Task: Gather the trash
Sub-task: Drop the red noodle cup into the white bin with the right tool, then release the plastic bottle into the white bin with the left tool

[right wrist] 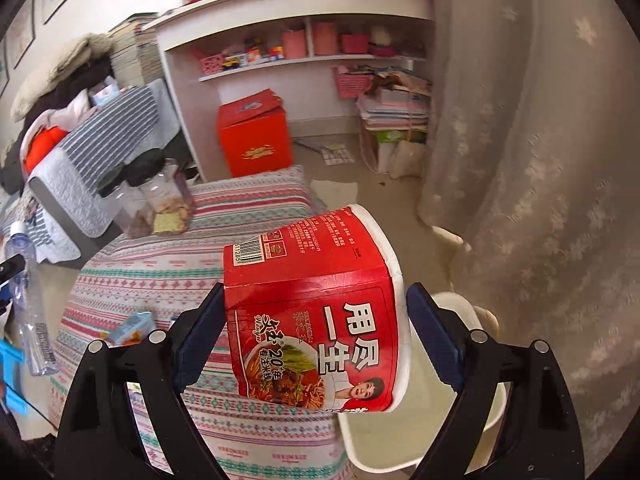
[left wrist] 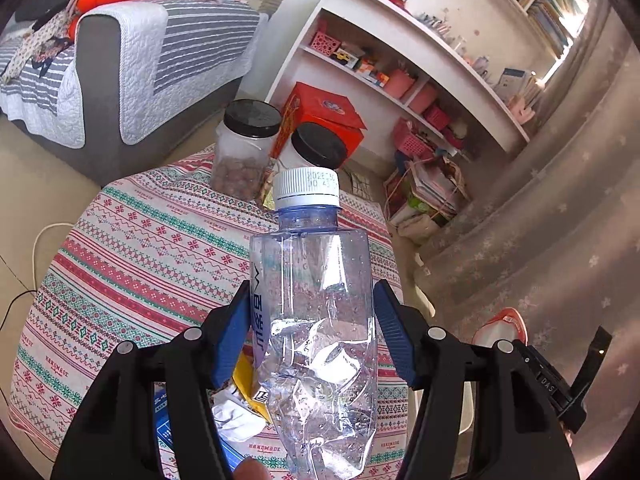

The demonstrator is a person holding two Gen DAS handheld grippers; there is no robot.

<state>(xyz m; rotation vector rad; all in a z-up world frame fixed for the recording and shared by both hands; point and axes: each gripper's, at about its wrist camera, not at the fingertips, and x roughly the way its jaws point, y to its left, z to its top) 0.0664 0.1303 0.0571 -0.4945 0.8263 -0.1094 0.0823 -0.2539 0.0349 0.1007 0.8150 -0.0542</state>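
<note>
The left gripper [left wrist: 310, 332] clamped a crumpled clear water bottle [left wrist: 316, 320] between its blue fingers [left wrist: 234, 332], cap toward twelve o'clock, above the patterned worktop [left wrist: 140, 248]. The right gripper [right wrist: 316, 340] squeezed a red instant-noodle cup [right wrist: 316, 312], rim toward three o'clock, over a white bin [right wrist: 472, 420].

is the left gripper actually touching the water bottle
Touching. The left wrist view shows the left gripper with both blue pads pressed against the sides of the crumpled water bottle, held above the table.
</note>
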